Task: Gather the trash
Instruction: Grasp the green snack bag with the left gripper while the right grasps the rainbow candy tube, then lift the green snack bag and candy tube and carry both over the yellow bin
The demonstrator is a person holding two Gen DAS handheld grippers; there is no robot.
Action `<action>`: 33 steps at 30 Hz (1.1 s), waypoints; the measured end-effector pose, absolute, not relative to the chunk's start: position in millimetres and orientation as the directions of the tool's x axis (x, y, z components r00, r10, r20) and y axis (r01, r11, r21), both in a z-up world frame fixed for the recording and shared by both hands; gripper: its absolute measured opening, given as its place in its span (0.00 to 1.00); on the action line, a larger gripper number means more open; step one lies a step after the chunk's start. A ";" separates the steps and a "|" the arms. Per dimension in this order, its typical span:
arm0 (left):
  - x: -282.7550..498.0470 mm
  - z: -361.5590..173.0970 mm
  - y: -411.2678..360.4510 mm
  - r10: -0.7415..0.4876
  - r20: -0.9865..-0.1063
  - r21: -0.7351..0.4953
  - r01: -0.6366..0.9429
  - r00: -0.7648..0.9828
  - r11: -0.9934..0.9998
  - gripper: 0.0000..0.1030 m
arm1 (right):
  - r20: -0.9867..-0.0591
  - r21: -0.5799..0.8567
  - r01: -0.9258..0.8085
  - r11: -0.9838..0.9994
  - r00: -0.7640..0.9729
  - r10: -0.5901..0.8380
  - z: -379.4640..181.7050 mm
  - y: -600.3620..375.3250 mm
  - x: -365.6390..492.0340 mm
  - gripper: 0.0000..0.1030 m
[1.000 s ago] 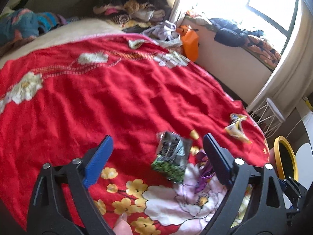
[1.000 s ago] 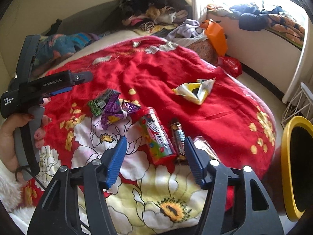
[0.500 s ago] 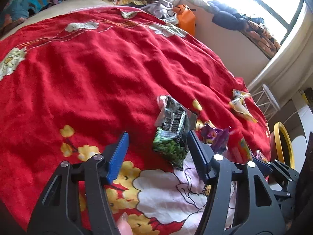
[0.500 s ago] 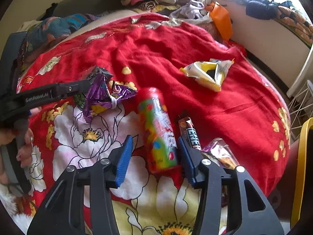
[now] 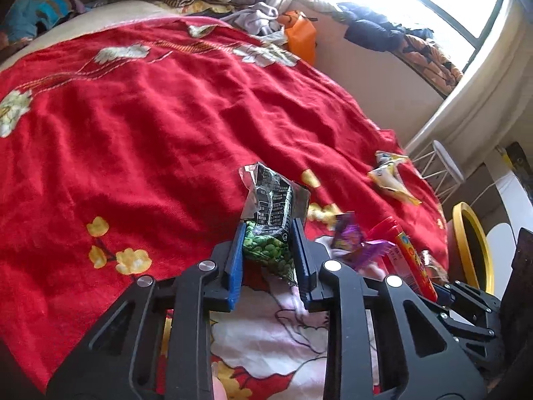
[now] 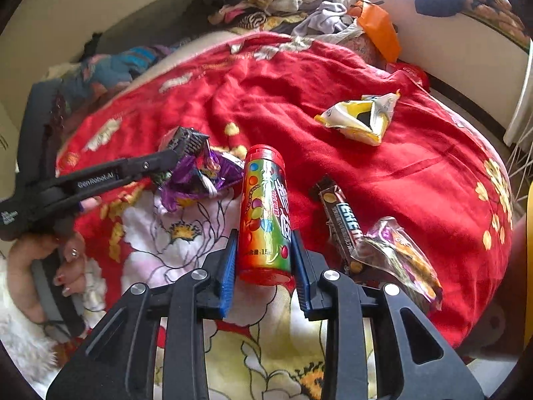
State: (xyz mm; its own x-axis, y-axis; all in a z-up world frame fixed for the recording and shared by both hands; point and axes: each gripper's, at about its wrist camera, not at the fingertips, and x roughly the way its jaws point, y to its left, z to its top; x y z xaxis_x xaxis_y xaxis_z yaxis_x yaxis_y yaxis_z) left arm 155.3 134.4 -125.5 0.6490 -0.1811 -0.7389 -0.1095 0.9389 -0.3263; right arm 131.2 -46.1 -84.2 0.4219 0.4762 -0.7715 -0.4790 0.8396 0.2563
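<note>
My left gripper (image 5: pixel 269 260) is shut on a green pea snack packet (image 5: pixel 271 220) on the red floral blanket (image 5: pixel 166 116); the packet also shows in the right wrist view (image 6: pixel 186 141). My right gripper (image 6: pixel 264 260) is shut on a colourful candy tube (image 6: pixel 265 213) with a red cap, lying on the blanket. A purple wrapper (image 6: pixel 200 180) lies between the two. A chocolate bar wrapper (image 6: pixel 339 220), a clear snack bag (image 6: pixel 399 256) and a yellow-white packet (image 6: pixel 359 116) lie to the right.
A yellow-rimmed bin (image 5: pixel 473 246) stands off the bed's right edge, beside a white wire stand (image 5: pixel 439 166). Clothes are piled at the bed's far end (image 6: pixel 266 3). An orange bag (image 6: pixel 376 30) sits by the window ledge.
Both grippers moved forward and closed: the left onto the pea packet, the right onto the candy tube.
</note>
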 end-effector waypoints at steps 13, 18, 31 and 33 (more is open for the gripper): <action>147.7 -80.2 126.6 -0.166 -0.666 -0.313 -0.071 0.727 0.947 0.19 | -0.718 0.293 -0.462 0.837 0.471 0.512 -63.1 -64.5 117.8 0.28; 144.2 -64.7 114.9 -0.177 -0.643 -0.308 -0.040 0.745 0.950 0.19 | -0.699 0.297 -0.456 0.839 0.494 0.516 -54.7 -70.6 116.6 0.28; 139.1 -40.1 75.3 -0.226 -0.609 -0.288 0.054 0.760 0.956 0.19 | -0.648 0.310 -0.396 0.864 0.577 0.497 -30.6 -105.9 117.5 0.28; 138.4 -37.5 69.2 -0.233 -0.607 -0.283 0.067 0.760 0.957 0.19 | -0.643 0.309 -0.383 0.871 0.590 0.488 -27.7 -112.3 117.6 0.28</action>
State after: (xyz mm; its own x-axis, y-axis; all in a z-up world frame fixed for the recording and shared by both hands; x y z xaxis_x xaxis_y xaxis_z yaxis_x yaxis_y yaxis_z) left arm 138.4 69.2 -37.5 0.7600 -0.2331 -0.6066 0.0672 0.9566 -0.2835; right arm 117.6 -112.3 -27.7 0.5904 0.4880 -0.6429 -0.3826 0.8706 0.3095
